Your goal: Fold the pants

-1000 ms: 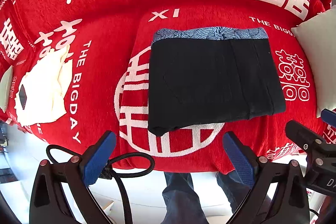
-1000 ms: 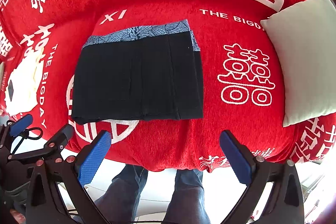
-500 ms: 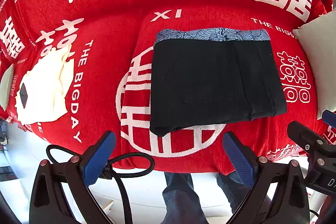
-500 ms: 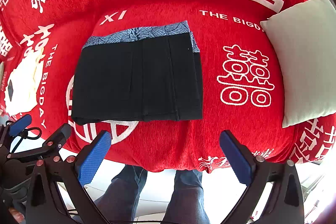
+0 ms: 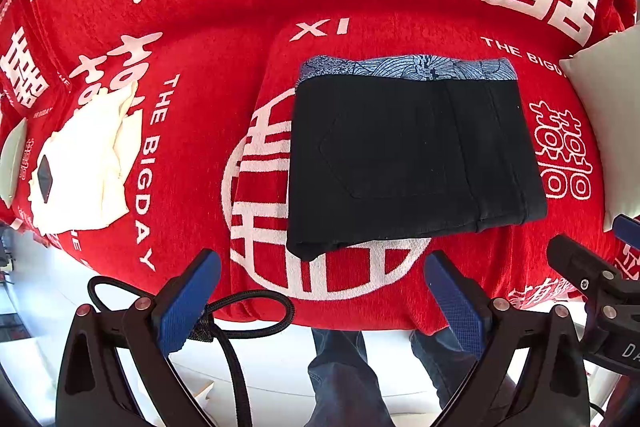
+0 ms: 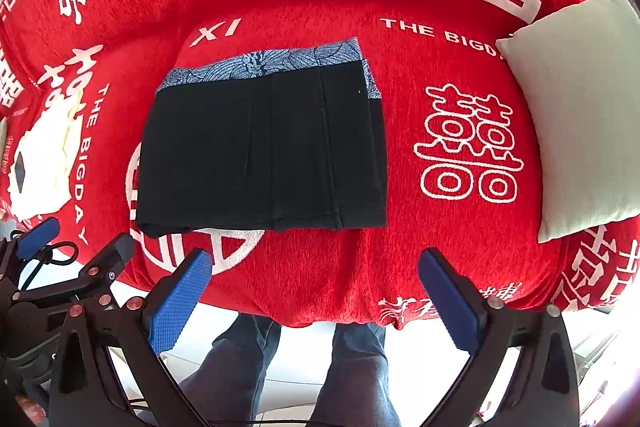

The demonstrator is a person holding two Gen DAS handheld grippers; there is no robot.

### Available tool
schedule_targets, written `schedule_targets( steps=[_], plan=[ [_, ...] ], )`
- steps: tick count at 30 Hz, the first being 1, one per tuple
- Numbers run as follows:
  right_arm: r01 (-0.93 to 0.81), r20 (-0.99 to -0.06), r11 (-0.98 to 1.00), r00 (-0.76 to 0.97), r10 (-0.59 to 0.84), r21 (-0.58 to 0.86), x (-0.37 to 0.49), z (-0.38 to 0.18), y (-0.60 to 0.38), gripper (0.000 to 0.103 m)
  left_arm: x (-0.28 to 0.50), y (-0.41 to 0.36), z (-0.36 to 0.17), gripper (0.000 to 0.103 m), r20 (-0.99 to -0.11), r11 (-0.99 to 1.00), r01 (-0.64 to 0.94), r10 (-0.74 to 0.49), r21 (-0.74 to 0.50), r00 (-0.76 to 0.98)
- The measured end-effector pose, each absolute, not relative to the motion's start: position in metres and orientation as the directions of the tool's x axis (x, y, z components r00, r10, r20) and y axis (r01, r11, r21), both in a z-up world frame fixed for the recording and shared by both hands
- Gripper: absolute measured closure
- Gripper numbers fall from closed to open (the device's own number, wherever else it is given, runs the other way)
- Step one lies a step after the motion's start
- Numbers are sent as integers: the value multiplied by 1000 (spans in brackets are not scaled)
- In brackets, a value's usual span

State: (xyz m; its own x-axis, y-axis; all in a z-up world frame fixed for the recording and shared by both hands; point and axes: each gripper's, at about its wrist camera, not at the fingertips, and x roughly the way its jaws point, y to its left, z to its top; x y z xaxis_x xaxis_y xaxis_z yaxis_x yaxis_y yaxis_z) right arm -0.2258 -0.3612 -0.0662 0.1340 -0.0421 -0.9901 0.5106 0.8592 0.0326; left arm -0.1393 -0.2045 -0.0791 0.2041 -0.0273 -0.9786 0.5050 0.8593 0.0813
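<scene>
Black pants (image 5: 404,155) (image 6: 260,151) lie folded into a flat rectangle on the red printed sofa cover (image 5: 224,67) (image 6: 440,247), with a blue patterned waistband along the far edge. My left gripper (image 5: 320,301) hangs open, off the sofa's front edge, short of the pants' near edge. My right gripper (image 6: 316,299) is open too, below the front edge, right of the pants' near right corner. Neither touches the pants. Each gripper shows at the edge of the other's view.
A cream folded garment (image 5: 84,163) (image 6: 44,163) lies at the sofa's left. A pale cushion (image 6: 580,115) (image 5: 608,115) rests at the right. A person's legs in dark jeans (image 5: 348,375) (image 6: 360,371) stand below on a white floor. A black cable (image 5: 240,323) loops by my left gripper.
Both views have drifted only slightly; the pants sit a touch lower and to the right in the left wrist view. Both grippers stay open and empty.
</scene>
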Motion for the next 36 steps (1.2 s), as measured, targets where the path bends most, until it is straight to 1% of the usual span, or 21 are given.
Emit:
schedule_targets(
  steps=[36],
  plan=[
    [509, -993, 860, 117, -33, 31, -225, -73, -366, 0, -132, -205, -82, 1, -981, 878, 476, -46, 51, 191]
  ],
)
